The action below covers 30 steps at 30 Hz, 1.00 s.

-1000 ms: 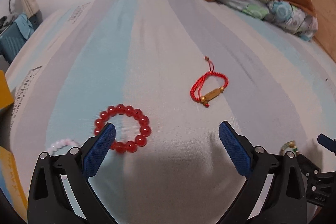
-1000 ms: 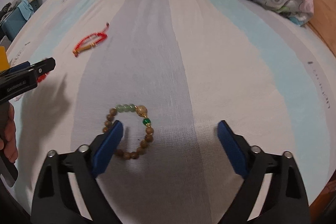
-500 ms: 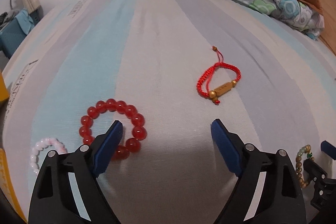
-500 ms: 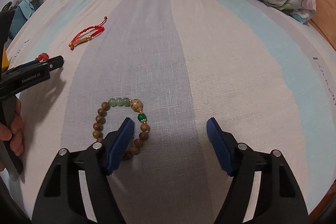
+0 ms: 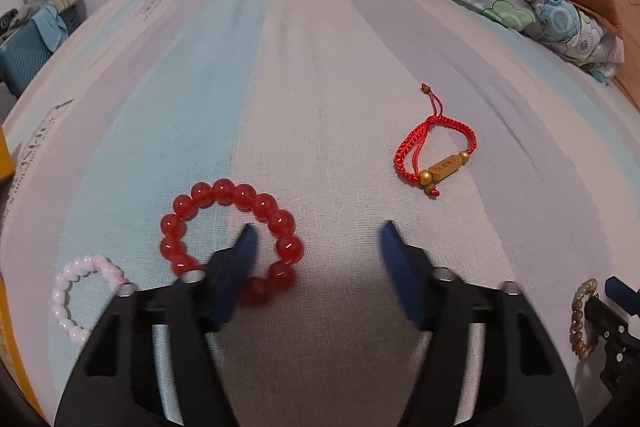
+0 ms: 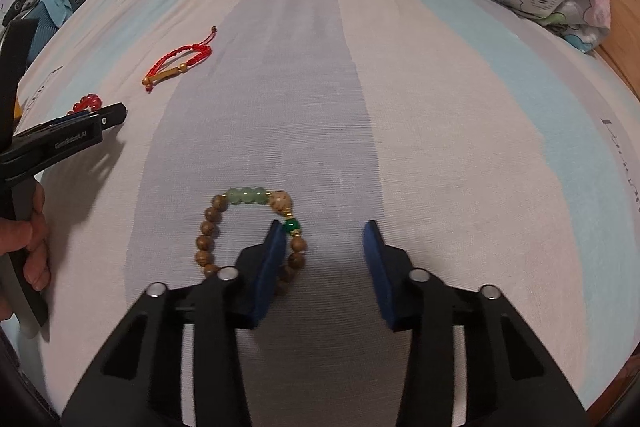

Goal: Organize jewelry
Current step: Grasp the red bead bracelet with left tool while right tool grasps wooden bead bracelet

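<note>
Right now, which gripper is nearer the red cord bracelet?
Left. The left gripper sits just short of the red cord bracelet; the right gripper is farther away, over the wooden bead bracelet.

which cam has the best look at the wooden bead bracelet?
Right wrist. The wooden bead bracelet lies nearly whole, centre frame, with its green beads clear; only its near edge hides behind a blue pad. Left wrist shows just a sliver of it at the far right edge, behind the other hand-held gripper.
</note>
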Tool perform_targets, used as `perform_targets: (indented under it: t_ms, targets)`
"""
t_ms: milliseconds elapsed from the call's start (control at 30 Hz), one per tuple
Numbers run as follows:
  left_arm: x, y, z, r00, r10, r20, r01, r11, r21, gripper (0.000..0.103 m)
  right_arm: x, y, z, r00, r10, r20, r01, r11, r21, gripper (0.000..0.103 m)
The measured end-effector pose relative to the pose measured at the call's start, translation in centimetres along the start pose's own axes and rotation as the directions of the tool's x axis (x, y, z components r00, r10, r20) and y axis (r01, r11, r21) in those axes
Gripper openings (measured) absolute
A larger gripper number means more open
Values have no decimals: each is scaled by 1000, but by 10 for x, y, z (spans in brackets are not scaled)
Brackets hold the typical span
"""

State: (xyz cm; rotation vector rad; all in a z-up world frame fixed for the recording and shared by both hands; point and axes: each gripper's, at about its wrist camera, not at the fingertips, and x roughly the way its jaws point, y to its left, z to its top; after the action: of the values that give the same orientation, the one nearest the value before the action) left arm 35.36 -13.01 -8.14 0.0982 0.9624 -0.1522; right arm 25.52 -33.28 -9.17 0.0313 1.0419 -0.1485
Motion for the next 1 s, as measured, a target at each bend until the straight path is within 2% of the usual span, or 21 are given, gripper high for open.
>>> perform_targets:
  t_ms: [167,200,300,533,1000]
  targets:
    - [-2,0,0,1000,-1,-16,1,1000,-4,27,-1,5,0,1000,8,-4,-8,1000,-11,15]
    - [-3,-1,0,1000,-5,-18,5,1000,0,20,-1,6,0,1000,7,-4,-7,1000,-14,13]
    - [-6,-1,-1,1000,-13,-21,13,1000,9,13,-2,8,-1,1000,2,-2,-2,1000,-18,11]
    - [-19,1,-7,1000,4,-14,-3,1000,25,13,-12,9,-1,1000,25,15,-25,1000,0,7]
    - [-50,12,-1,1000,30,-8,-30,1000,-1,13,-46,18,3,998,35,51,-35,999,6,7]
